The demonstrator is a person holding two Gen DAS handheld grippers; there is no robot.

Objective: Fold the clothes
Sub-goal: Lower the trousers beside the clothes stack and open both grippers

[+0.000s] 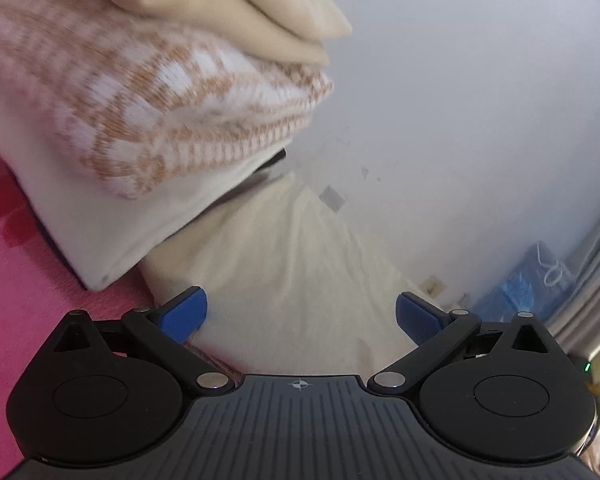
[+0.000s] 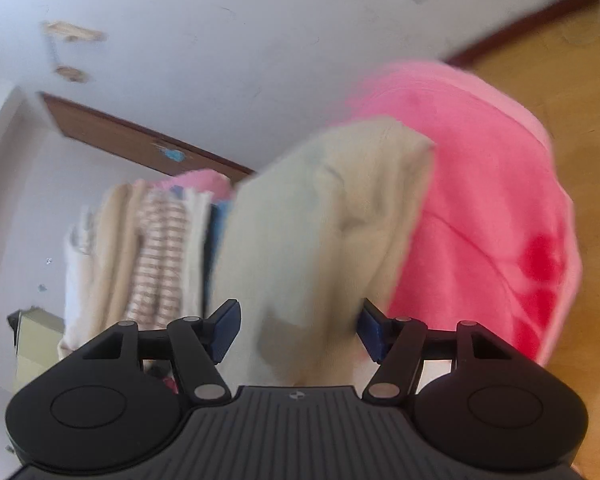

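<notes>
A cream garment point(image 1: 296, 280) lies spread flat on a pink blanket point(image 1: 24, 288), slightly creased, its near edge just beside a stack of folded clothes point(image 1: 140, 120). The stack shows a white folded piece at the bottom, an orange-and-white patterned knit above it, and beige fabric on top. In the right wrist view the same cream garment point(image 2: 320, 240) appears blurred.

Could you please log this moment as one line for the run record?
left claw: open over cream knit garment | right claw: open, garment between pads | folded clothes stack on pink blanket
</notes>
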